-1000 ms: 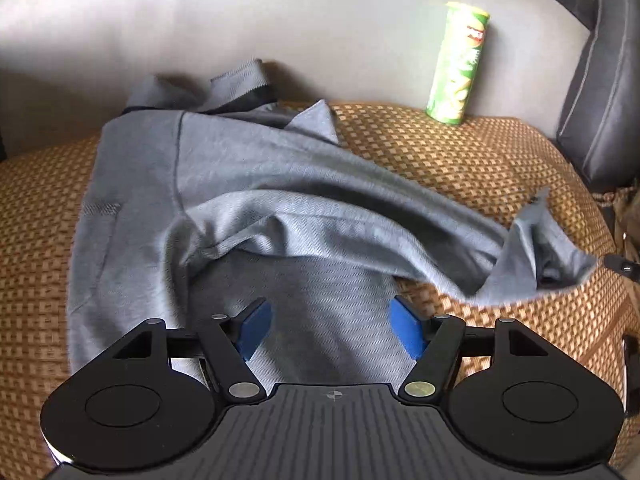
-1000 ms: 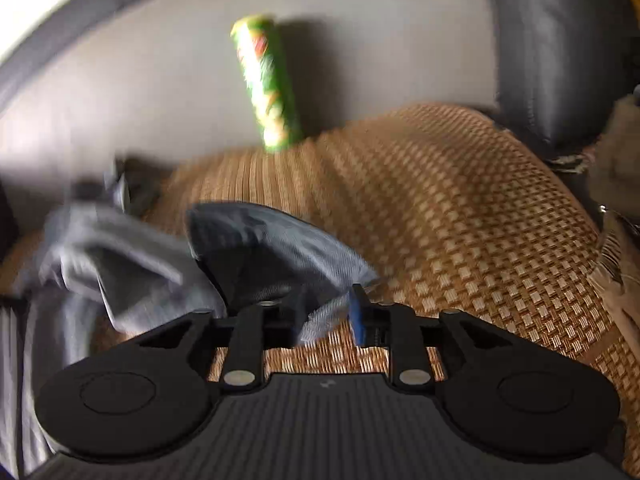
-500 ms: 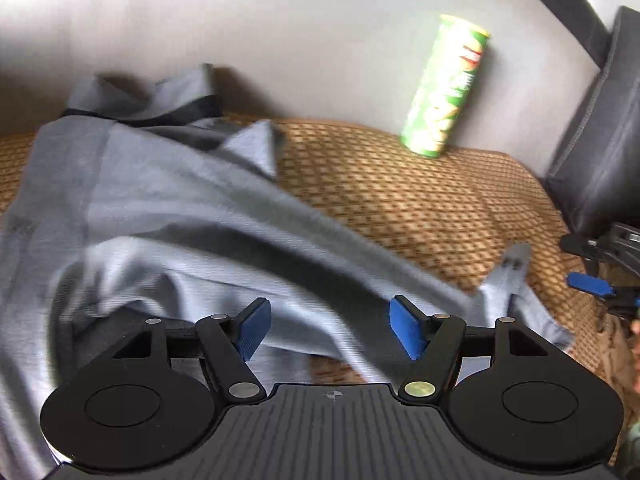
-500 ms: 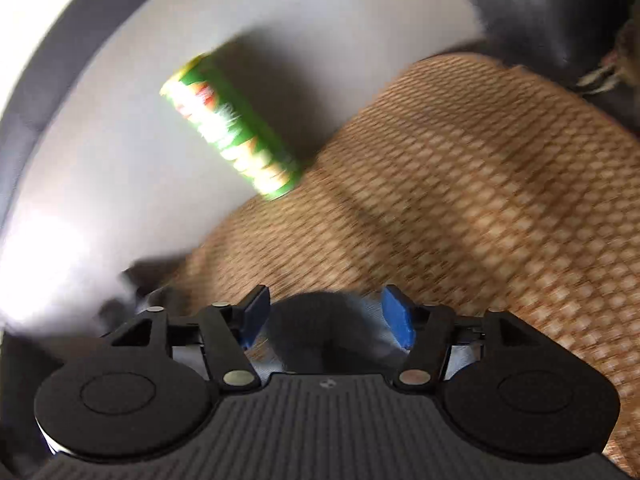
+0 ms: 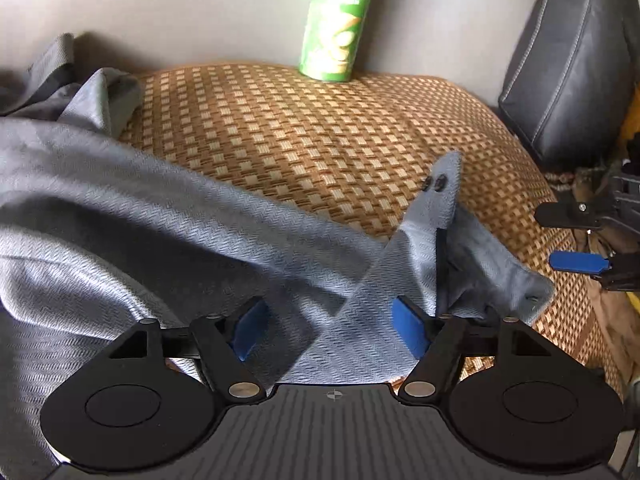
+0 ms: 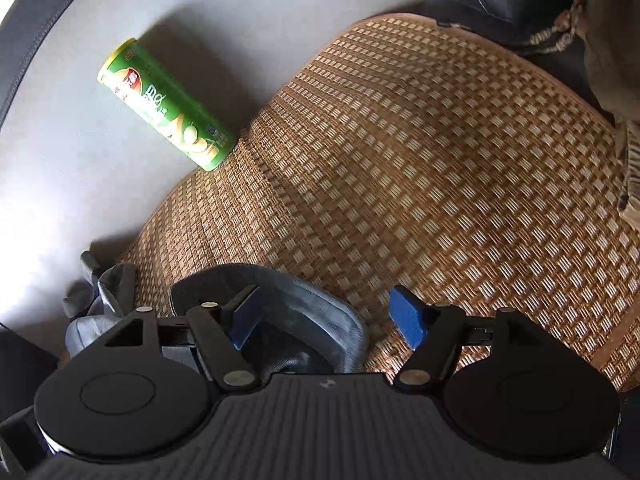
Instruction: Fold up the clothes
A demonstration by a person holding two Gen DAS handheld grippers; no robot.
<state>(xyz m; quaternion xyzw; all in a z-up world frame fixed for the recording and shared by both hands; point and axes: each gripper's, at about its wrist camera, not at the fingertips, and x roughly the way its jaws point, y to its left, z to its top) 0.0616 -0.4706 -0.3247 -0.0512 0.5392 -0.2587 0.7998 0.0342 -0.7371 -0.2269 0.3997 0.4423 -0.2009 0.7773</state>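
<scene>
A grey long-sleeved shirt [image 5: 100,208] lies crumpled on the woven brown seat mat [image 5: 320,128]. Its sleeve [image 5: 280,248] runs right to a cuff with two dark buttons [image 5: 434,183]. My left gripper [image 5: 330,330] hovers over the sleeve near the cuff. Its jaws are closing with the sleeve cloth between the blue pads, which still stand apart from it. In the right wrist view the cuff [image 6: 320,312] lies loose on the mat under my right gripper [image 6: 326,320]. Those jaws are opening and press on nothing. The right gripper [image 5: 574,240] also shows at the left view's right edge.
A green snack can [image 5: 340,24] stands against the grey backrest [image 5: 160,8], also seen as the green can [image 6: 168,112]. A dark leather cushion [image 5: 568,64] leans at the right. Tan fabric with a fringe [image 6: 600,40] lies past the mat's right edge.
My left gripper has slid right along the sleeve toward the cuff. My right gripper, shut on the cuff a second ago, has opened, dropped it on the mat and rolled.
</scene>
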